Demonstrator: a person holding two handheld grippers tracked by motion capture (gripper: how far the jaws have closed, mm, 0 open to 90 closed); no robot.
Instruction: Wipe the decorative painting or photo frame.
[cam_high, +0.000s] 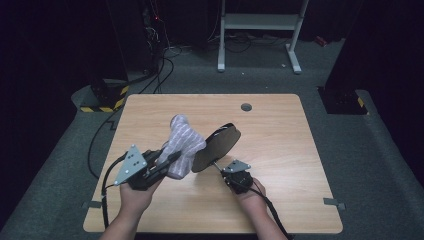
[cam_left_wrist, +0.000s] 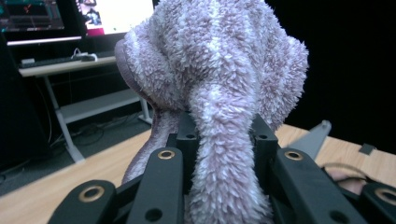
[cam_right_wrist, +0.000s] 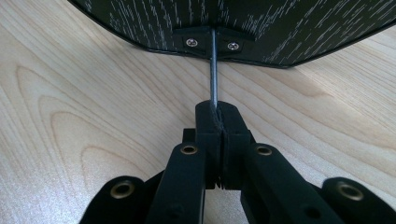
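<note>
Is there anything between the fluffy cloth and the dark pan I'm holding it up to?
Nothing visible. In the high view the striped cloth, clamped in the left gripper, sits right beside the tilted pan, which the right gripper holds by its thin handle.

Sock (cam_high: 183, 143) left of board (cam_high: 216, 147), above table (cam_high: 280, 150).

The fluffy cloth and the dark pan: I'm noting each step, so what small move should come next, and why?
Probably bring the left gripper and its fluffy striped cloth across onto the dark pan. The cloth is clamped and lifted off the wooden table, right beside the pan, which the right gripper holds tilted by its thin wire handle, as if offered for wiping.
</note>
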